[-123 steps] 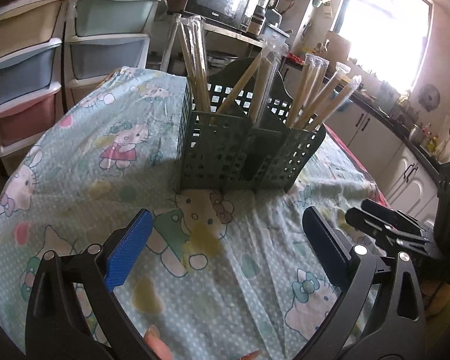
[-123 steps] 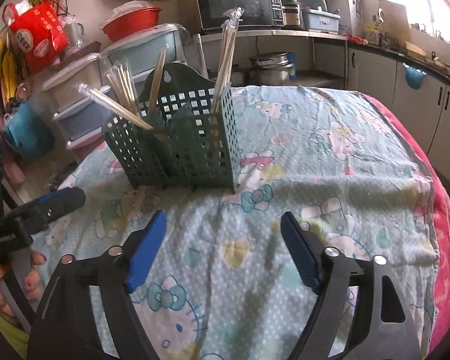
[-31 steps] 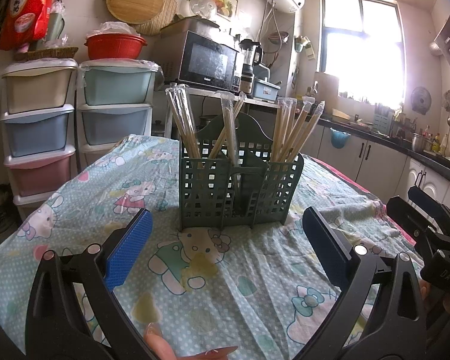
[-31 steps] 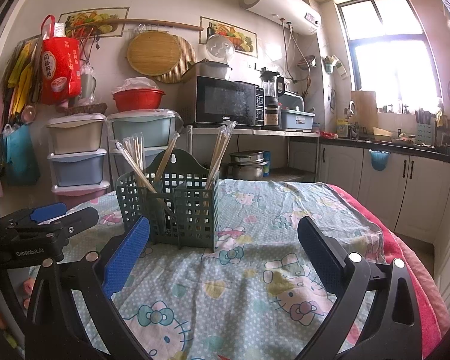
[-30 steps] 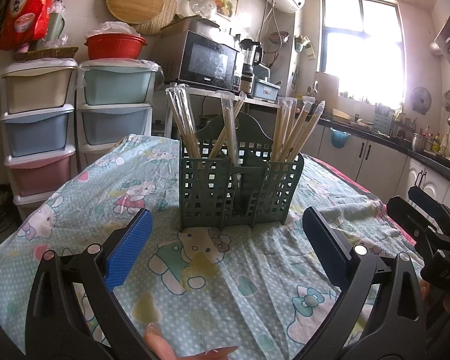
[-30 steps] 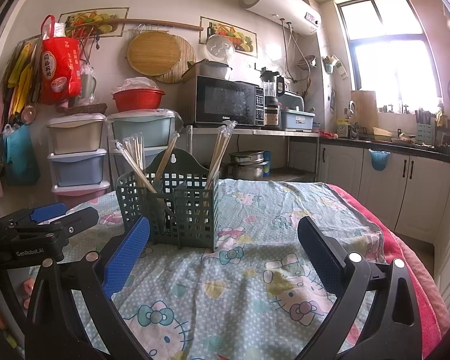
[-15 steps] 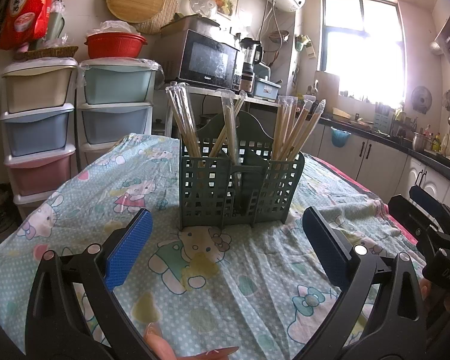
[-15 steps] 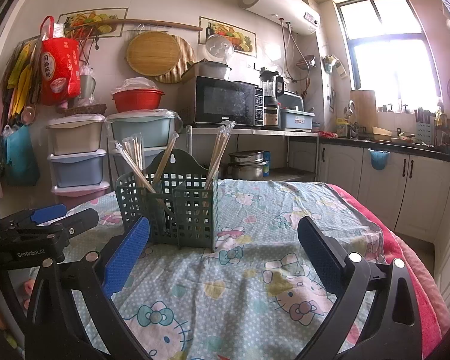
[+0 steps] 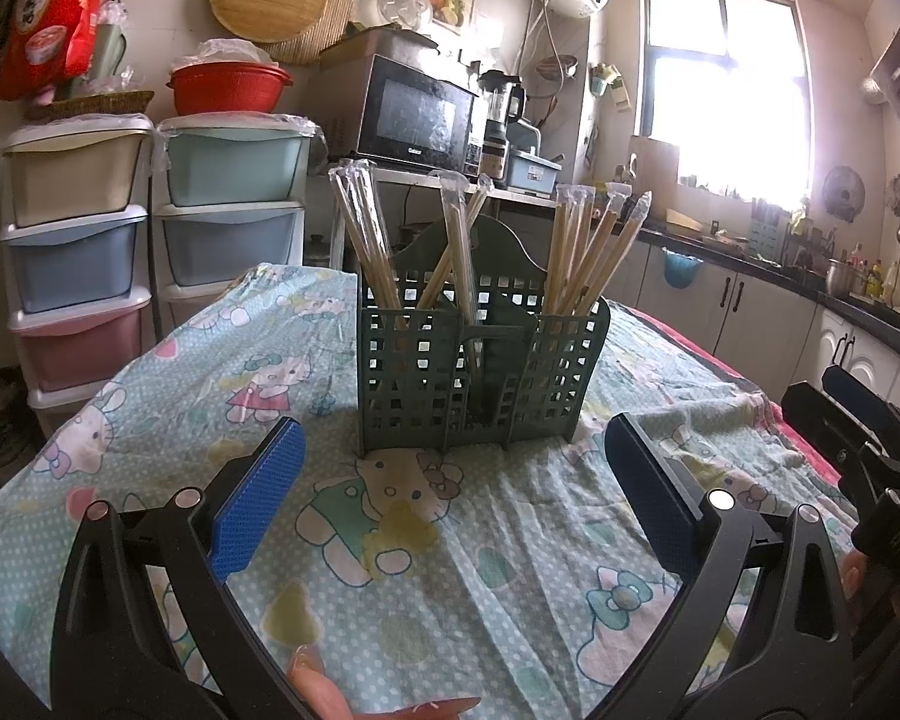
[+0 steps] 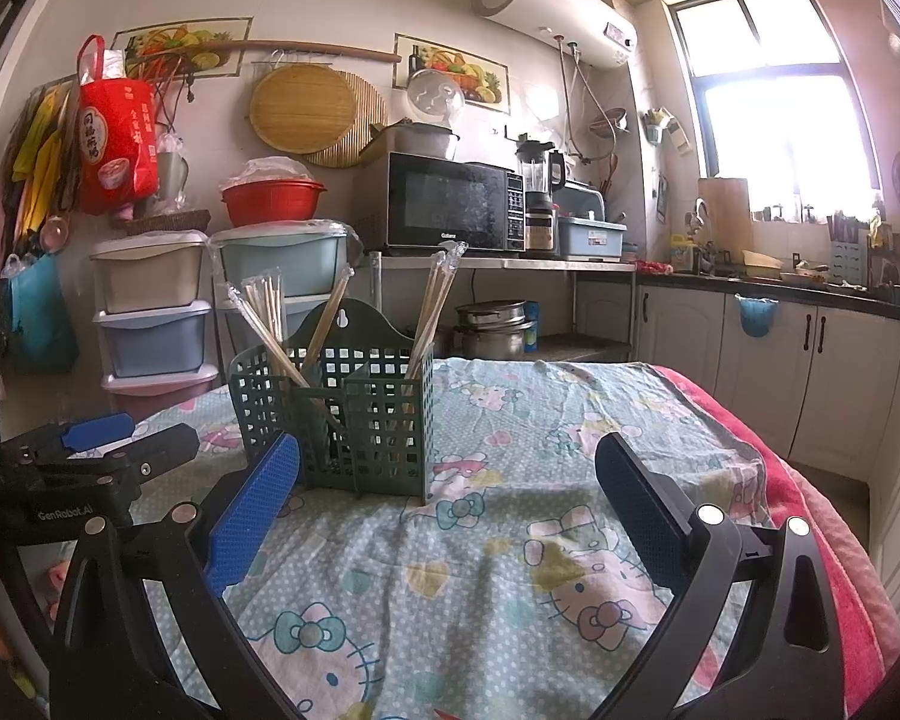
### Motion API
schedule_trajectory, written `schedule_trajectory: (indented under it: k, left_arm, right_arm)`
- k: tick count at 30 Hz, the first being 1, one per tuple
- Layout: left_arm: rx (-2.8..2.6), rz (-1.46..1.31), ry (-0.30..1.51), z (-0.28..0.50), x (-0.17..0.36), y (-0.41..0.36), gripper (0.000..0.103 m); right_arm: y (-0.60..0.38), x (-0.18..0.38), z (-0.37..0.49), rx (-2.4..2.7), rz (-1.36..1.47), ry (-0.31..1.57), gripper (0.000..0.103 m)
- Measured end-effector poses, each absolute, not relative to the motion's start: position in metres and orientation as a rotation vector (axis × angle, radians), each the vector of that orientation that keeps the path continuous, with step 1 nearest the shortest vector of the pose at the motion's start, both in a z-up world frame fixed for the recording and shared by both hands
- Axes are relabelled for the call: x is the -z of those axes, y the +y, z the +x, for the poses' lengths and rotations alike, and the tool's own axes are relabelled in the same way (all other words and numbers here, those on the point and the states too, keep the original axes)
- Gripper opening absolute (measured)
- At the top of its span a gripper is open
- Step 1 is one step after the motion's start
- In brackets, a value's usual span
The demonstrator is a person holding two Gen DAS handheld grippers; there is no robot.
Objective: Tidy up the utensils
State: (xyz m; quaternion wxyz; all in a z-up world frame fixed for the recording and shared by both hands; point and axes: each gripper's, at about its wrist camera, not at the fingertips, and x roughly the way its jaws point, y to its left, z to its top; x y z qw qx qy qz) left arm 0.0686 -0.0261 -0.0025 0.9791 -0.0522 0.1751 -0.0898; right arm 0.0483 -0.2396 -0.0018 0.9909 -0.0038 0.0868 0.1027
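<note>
Beside the green caddy (image 10: 336, 414), both hand-held grippers (image 9: 450, 498) (image 10: 444, 498) wide open, empty; "GenRobot.AI" on the left one.

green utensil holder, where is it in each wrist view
Left wrist: green utensil holder sits centre frame, straight ahead between the open fingers.
Right wrist: it sits left of centre, behind the left fingertip.
Shared landmark: the microwave behind it.
</note>
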Motion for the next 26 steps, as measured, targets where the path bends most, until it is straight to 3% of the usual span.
schedule_trajectory:
  k: [19,24,26]
  left_arm:
    - [0.145,-0.116,0.372,0.074,0.005,-0.023,0.092]
    - [0.073,-0.133,0.478,0.098,-0.005,0.011,0.092]
    - [-0.005,-0.095,0.530,0.120,-0.005,0.031,0.092]
  right_arm:
    - [-0.243,-0.001,0.052,-0.169,0.026,0.190,0.096]
    - [-0.283,-0.013,0.089,-0.051,0.089,0.332,0.096]
    - [-0.312,-0.010,0.125,0.021,0.120,0.492,0.096]
